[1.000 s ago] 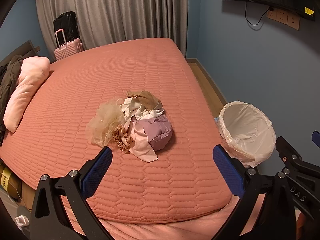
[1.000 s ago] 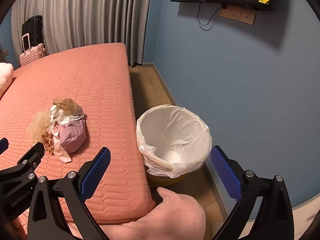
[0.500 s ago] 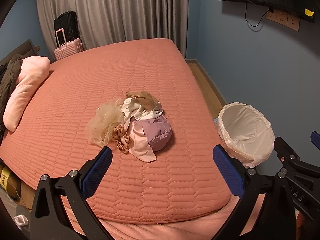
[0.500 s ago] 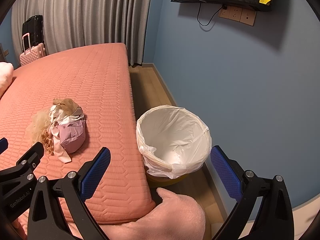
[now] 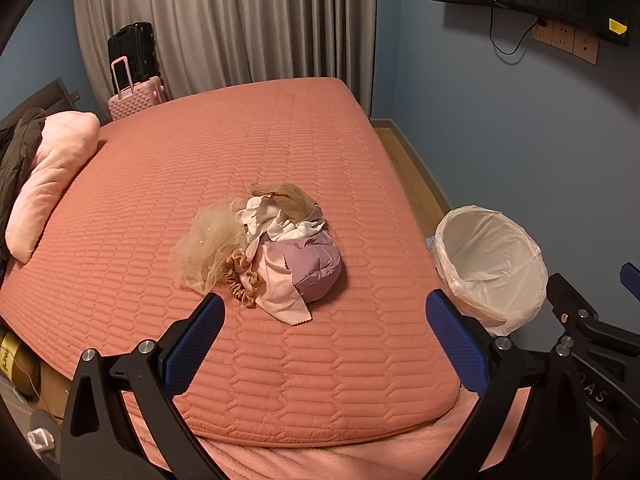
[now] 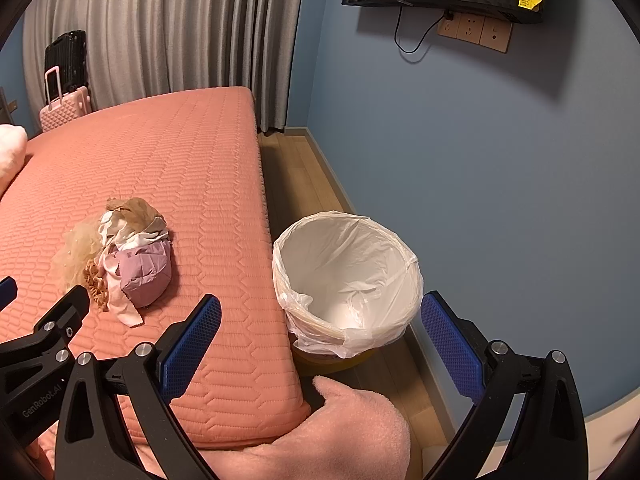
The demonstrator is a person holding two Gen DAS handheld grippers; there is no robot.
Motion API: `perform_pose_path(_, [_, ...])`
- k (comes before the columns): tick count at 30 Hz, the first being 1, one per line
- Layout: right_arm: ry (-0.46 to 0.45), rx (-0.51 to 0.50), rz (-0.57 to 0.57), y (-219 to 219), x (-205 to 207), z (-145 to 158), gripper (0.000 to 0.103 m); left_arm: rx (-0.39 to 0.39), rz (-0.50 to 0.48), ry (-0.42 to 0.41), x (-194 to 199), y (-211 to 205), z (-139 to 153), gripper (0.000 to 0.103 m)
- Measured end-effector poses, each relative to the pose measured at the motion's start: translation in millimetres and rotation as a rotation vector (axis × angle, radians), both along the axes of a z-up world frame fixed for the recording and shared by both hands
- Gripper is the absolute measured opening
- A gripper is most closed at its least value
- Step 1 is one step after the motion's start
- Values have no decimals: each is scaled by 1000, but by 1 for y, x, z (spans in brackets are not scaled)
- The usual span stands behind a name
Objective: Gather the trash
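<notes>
A heap of cloth scraps (image 5: 272, 244) (image 6: 124, 260) lies on the salmon quilted bed (image 5: 240, 152) (image 6: 168, 160): beige tulle, a tan scrunchie, white and pink rags, a lilac bundle, tan hosiery. A bin lined with a white bag (image 5: 490, 268) (image 6: 346, 280) stands on the floor beside the bed's right edge, and it looks empty. My left gripper (image 5: 324, 334) is open, held over the bed's near edge in front of the heap. My right gripper (image 6: 320, 336) is open, hovering just before the bin with nothing between its fingers.
A pink pillow (image 5: 48, 176) and dark clothing (image 5: 16, 152) lie at the bed's left. Pink and black suitcases (image 5: 134, 80) stand by the grey curtain (image 5: 224, 20). A blue wall (image 6: 480, 160) with sockets runs on the right. A pink fuzzy blanket (image 6: 340, 432) hangs near the bed's corner.
Both views have shifted only slightly; the left gripper has drifted a little, and the heap and bin stay put. Both grippers stay open.
</notes>
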State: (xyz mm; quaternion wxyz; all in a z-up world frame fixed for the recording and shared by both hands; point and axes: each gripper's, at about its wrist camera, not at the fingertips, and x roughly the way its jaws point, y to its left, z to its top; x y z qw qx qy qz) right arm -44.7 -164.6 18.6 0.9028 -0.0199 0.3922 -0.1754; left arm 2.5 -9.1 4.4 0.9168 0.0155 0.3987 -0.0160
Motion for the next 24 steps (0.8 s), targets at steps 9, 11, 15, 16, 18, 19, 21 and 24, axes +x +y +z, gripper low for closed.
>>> perform_pose_path(9, [0, 0, 0, 1, 0, 1, 97, -1, 0, 0, 0, 0, 0, 96])
perform_pose_path(11, [0, -1, 0, 0, 0, 1, 97, 0, 0, -1, 0, 0, 0, 96])
perform_pose_path(15, [0, -1, -1, 0, 0, 1, 97, 0, -1, -1, 0, 0, 0, 96])
perform_pose_path(16, [0, 1, 0, 0, 0, 0, 97, -1, 0, -1, 0, 0, 0, 96])
perform_pose_path(18, [-1, 0, 1, 0, 1, 2, 97, -1, 0, -2, 0, 0, 0, 96])
perform_pose_path(19, [-1, -2, 2, 0, 2, 3, 97, -2, 0, -3, -1, 0, 1, 96])
perform_pose_path(21, [-1, 2, 1, 0, 1, 2, 97, -2, 0, -3, -1, 0, 1, 96])
perform_pose_path(24, [0, 1, 0, 0, 1, 3, 97, -1, 0, -2, -1, 0, 1, 96])
